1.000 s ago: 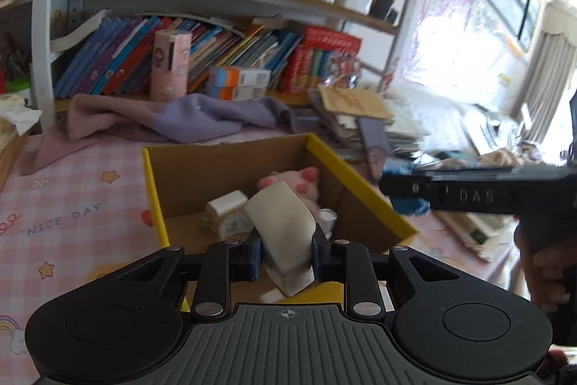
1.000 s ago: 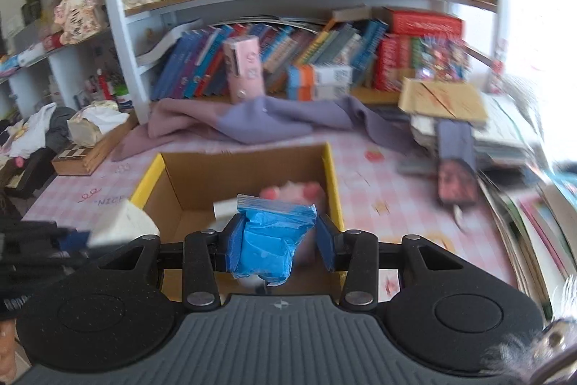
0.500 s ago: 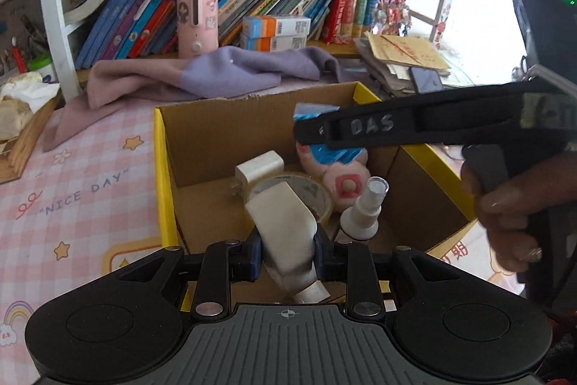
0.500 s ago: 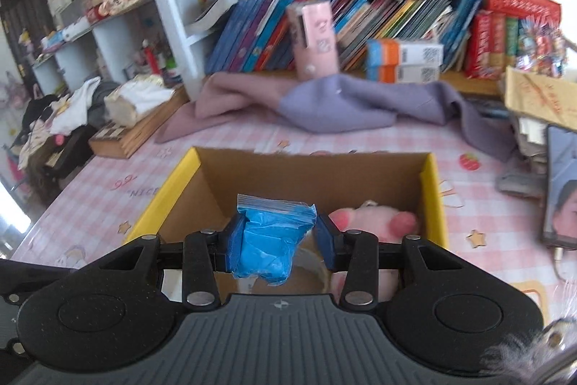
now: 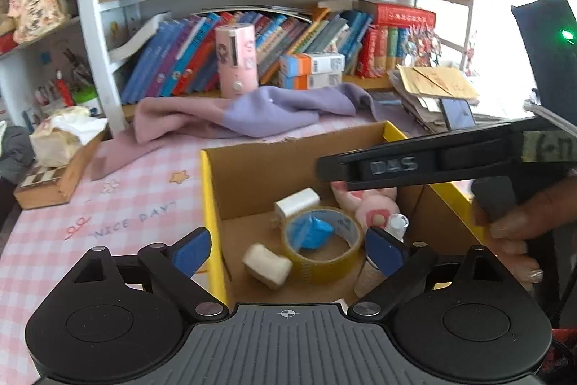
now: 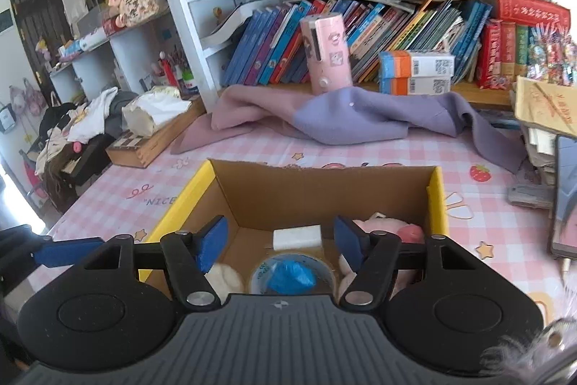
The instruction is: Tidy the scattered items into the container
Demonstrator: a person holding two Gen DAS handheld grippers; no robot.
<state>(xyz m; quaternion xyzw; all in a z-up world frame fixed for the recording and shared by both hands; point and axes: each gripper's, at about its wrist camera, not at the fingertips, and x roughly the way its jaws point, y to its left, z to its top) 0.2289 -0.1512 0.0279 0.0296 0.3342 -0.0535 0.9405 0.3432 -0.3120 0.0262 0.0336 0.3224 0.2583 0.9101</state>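
A yellow-edged cardboard box (image 5: pixel 211 204) (image 6: pixel 438 201) sits on the pink checked table. Inside lie a tape roll (image 5: pixel 322 249) with a blue packet (image 5: pixel 313 231) (image 6: pixel 291 276) in its ring, a cream tube (image 5: pixel 267 265) (image 6: pixel 223 278), a white block (image 5: pixel 297 202) (image 6: pixel 296 237), a pink plush (image 5: pixel 373 206) (image 6: pixel 400 231) and a small spray bottle (image 5: pixel 396 224). My left gripper (image 5: pixel 288 249) is open and empty above the box's near edge. My right gripper (image 6: pixel 281 244) is open and empty above the box; its finger (image 5: pixel 414 165) crosses the left wrist view.
A purple and pink cloth (image 6: pixel 342 118) lies behind the box under bookshelves. A pink cylinder (image 6: pixel 326 55) and orange-white cartons (image 6: pixel 416 71) stand on the low shelf. A wooden tray (image 5: pixel 54 179) sits left. Papers (image 5: pixel 432 89) and a phone (image 6: pixel 568 201) lie right.
Both grippers opened. The cream tube fell from the left gripper into the box, and the blue packet fell from the right gripper into the tape roll's ring.
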